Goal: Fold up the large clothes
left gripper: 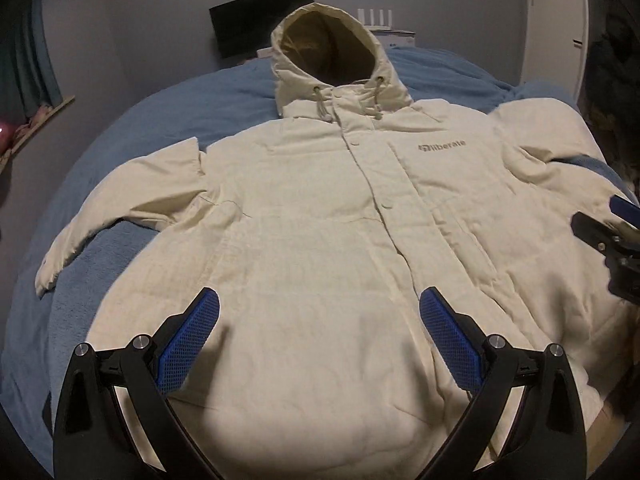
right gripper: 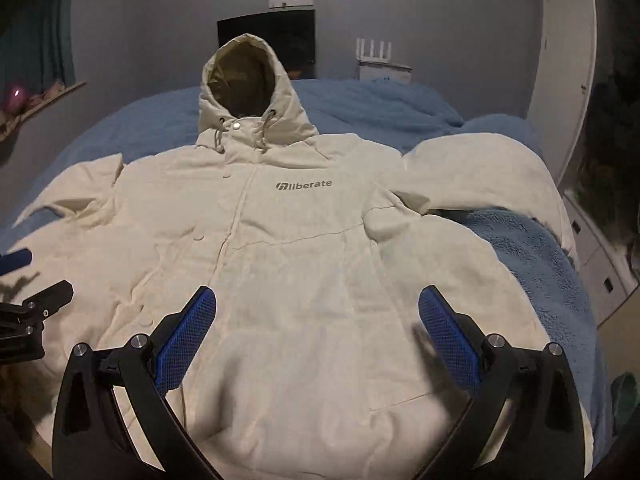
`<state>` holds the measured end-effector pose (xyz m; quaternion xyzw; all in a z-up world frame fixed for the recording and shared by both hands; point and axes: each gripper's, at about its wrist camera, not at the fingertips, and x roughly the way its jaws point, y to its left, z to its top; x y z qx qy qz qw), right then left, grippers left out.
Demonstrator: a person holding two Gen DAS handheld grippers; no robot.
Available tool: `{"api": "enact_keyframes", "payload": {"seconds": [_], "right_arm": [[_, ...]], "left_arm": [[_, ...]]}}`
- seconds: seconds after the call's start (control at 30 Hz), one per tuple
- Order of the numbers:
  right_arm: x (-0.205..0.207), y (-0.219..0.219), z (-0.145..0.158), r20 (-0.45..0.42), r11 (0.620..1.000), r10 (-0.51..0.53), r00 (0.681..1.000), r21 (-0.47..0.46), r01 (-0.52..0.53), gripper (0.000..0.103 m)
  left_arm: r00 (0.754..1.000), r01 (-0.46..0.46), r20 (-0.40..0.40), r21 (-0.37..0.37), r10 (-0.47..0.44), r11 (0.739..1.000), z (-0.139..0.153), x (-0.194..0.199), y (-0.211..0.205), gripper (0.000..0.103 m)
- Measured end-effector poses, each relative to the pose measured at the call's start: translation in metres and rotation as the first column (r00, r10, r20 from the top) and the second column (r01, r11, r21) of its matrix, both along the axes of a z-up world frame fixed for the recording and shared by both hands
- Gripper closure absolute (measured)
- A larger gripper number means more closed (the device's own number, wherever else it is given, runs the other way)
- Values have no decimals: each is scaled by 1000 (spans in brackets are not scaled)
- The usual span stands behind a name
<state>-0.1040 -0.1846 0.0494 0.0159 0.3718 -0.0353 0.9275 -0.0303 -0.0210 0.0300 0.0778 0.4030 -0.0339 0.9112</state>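
Now your left gripper [left gripper: 319, 308] and right gripper [right gripper: 317, 307] hang spread over the coat [left gripper: 320, 208]; its hem at 6 o'clock is cut off.

Jacket [left gripper: 320, 216] flat on bed [left gripper: 160, 120], front up, hood [left gripper: 324, 52] at far end, sleeves out left and right; monitor [left gripper: 256, 24] behind bed, against wall.

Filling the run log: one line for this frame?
jacket flat, unfolded on blue blanket | left gripper open, empty | right gripper open, empty
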Motion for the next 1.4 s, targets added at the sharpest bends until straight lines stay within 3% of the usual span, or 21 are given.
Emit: {"api": "enact_keyframes", "payload": {"seconds": [0.33,0.53,1.4], "right_arm": [[8,-7,-13,-51,1000,-9,999,30,11,6],[10,-6,-15,-65,1000,-9,998,19,10,6],[12,-7,-19,-84,1000,-9,996,29,11,6]], "left_arm": [[998,-33,-48,-87,29,996,-7,5,11,6],[997,-39,-62,-61,35,997,-11,7,8,6],[997,-38,-65,-78,33,996,-12,7,7,6]]}}
